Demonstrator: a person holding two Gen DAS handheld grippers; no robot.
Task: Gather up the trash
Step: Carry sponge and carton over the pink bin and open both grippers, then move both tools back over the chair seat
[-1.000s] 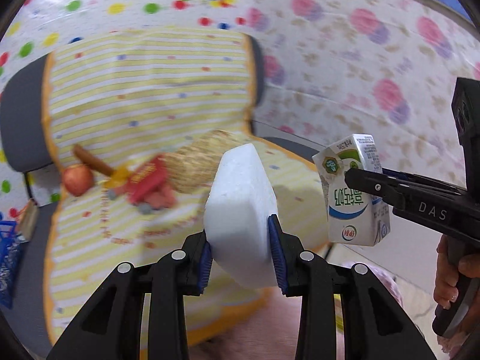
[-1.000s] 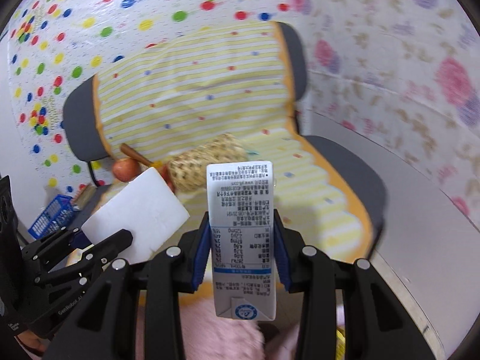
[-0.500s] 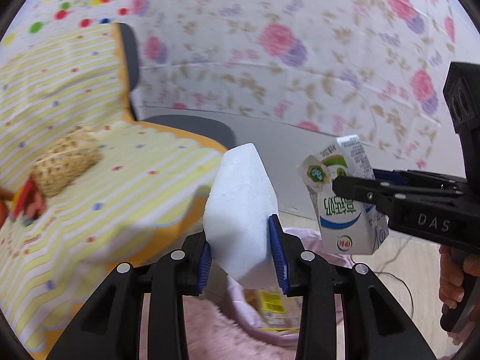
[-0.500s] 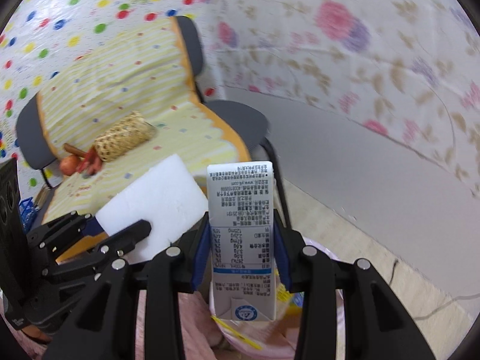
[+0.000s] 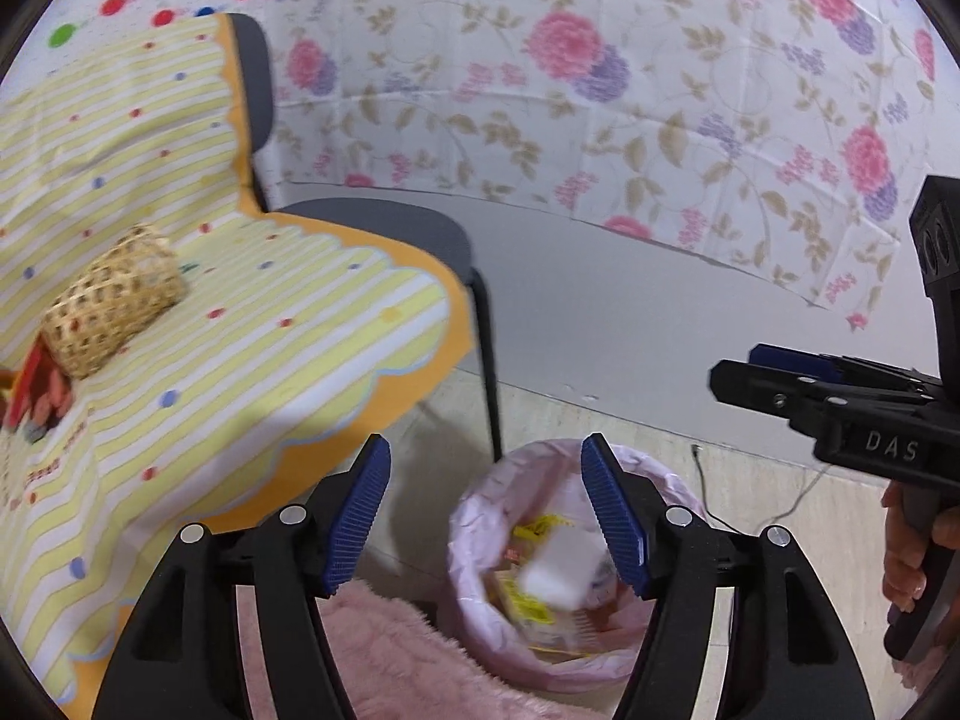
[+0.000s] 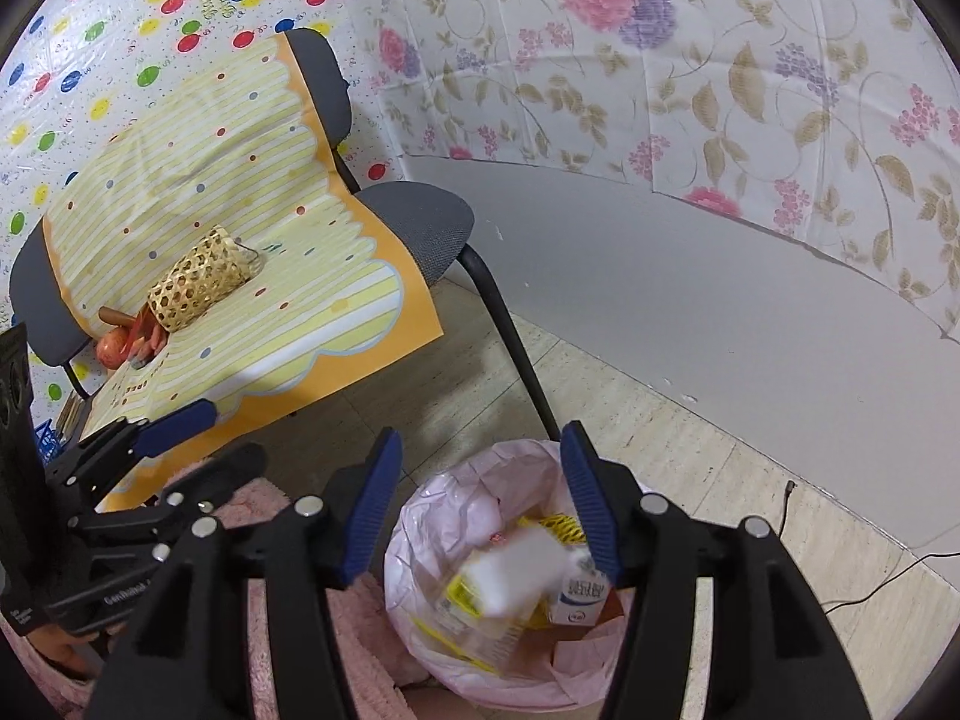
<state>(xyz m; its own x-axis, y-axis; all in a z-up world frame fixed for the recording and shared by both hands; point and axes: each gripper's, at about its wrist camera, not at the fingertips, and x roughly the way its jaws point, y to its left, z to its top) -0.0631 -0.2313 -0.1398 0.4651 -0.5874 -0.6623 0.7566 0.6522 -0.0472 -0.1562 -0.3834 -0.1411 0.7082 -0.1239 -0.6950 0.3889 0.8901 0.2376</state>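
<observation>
Both grippers hang over a bin lined with a pink bag [image 5: 474,516] [image 6: 414,516] on the floor. My left gripper [image 5: 483,480] has its jaws opening, with nothing between the blue pads. A blurred white foam block [image 5: 555,564] [image 6: 510,576] is dropping into the bin below it. My right gripper [image 6: 480,462] is opening too and holds nothing. The milk carton [image 6: 579,591] lies inside the bin among yellow wrappers. The right gripper [image 5: 735,366] shows at the right edge of the left wrist view. The left gripper [image 6: 228,438] shows at the left of the right wrist view.
A grey chair [image 6: 420,228] draped with a yellow striped cloth [image 5: 240,360] stands left of the bin, its black leg [image 6: 510,336] close to the rim. A woven basket [image 6: 198,279], an apple [image 6: 111,351] and a red item lie on it. A pink fluffy rug [image 5: 390,654] lies near.
Both grippers swung right from the chair and sank over the bin. Their jaws spread; the foam block and the milk carton left the pads and fell into the bin.
</observation>
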